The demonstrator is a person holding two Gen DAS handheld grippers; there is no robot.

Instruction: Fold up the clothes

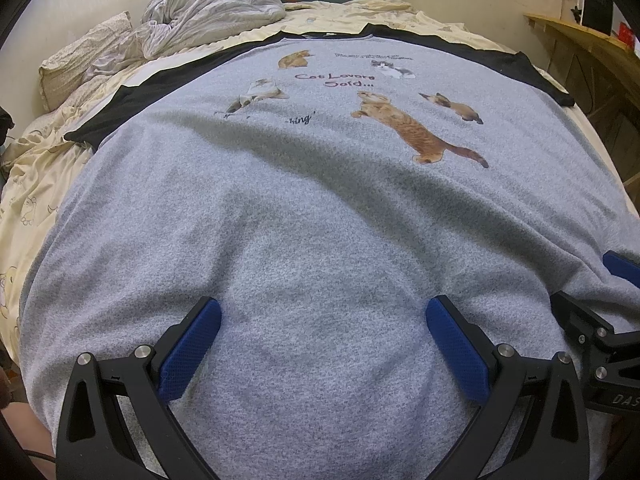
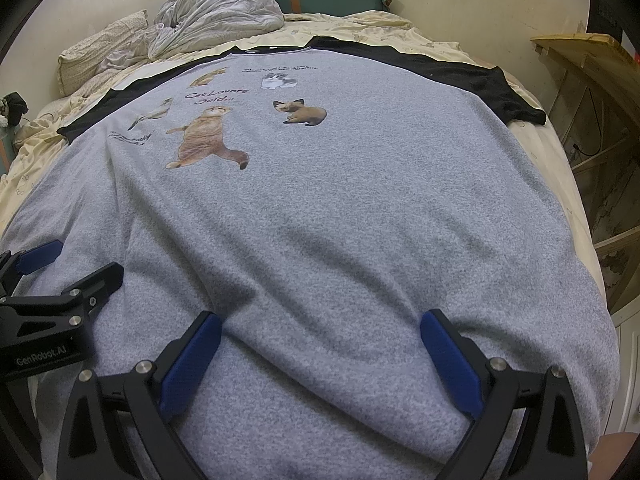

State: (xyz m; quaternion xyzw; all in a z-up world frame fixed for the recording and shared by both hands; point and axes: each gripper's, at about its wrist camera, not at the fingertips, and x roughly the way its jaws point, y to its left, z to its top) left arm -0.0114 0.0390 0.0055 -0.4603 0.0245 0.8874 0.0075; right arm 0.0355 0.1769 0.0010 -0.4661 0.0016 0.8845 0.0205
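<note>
Nearest to me, the left claw [image 1: 322, 330] sits low over the bottom edge of the grey T-shirt [image 1: 320, 208], its two blue pads [image 1: 190, 350] spread wide apart with bare grey cloth between them; it is released and grips nothing. Just beside it, on its right, the right claw [image 2: 320, 334] is posed the same way, blue-padded fingers [image 2: 450, 362] splayed over the hem end of the shirt, holding nothing. Each claw shows at the edge of the other's view: the right one at the far right of the left wrist picture, the left one at the lower left of the right wrist picture, with "GenRobot.AI" lettered on its black body.

The T-shirt lies spread face up on the bed [image 1: 36, 184], hem towards the claws and collar away from them. A few soft ridges run across the lower cloth. Further up, the chest carries printed cats [image 1: 416, 128] and the words "Cat Lovers Said...". Its black sleeves [image 2: 508, 92] stretch out to either side at the shoulders.

Beyond the collar the pale yellow sheet is rumpled, with a crumpled whitish quilt [image 1: 212, 12] heaped at the far left, a pillow [image 1: 80, 56] beside it, and a green cushion [image 2: 332, 0] against the wall. Wooden shelving [image 2: 592, 92] stands off to the right of the bed.
</note>
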